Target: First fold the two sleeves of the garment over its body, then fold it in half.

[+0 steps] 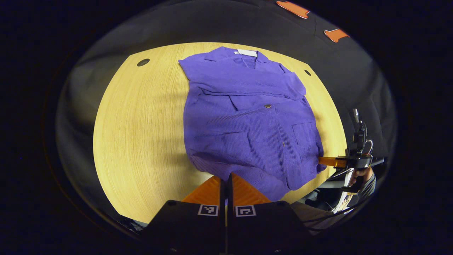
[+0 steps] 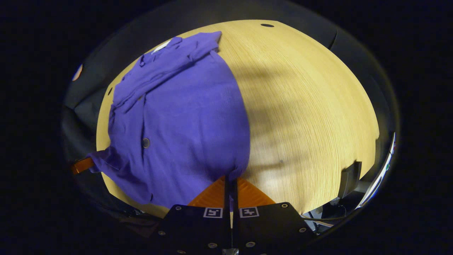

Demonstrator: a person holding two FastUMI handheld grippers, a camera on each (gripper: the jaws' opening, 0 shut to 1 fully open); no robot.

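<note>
The purple shirt [image 1: 247, 120] lies flat on the wooden desk [image 1: 141, 134], collar at the far side and hem toward the near edge, with both sleeves already laid across the chest. The left gripper [image 1: 226, 180] has its fingers pressed together at one near hem corner, and a little of the cloth looks caught between them; the right gripper [image 2: 230, 184] is closed the same way on the other near corner. From the left gripper view the right gripper's tip reaches into the hem at the right side — a hand [image 1: 361, 175] holds it there. The cloth looks light, thin and limp, with a fine ribbed weave, so it should drape and sag rather than keep a line. The hem corners seem the best hold for the half fold, lifted level together, since a one-sided pull would likely skew the folded sleeves.
</note>
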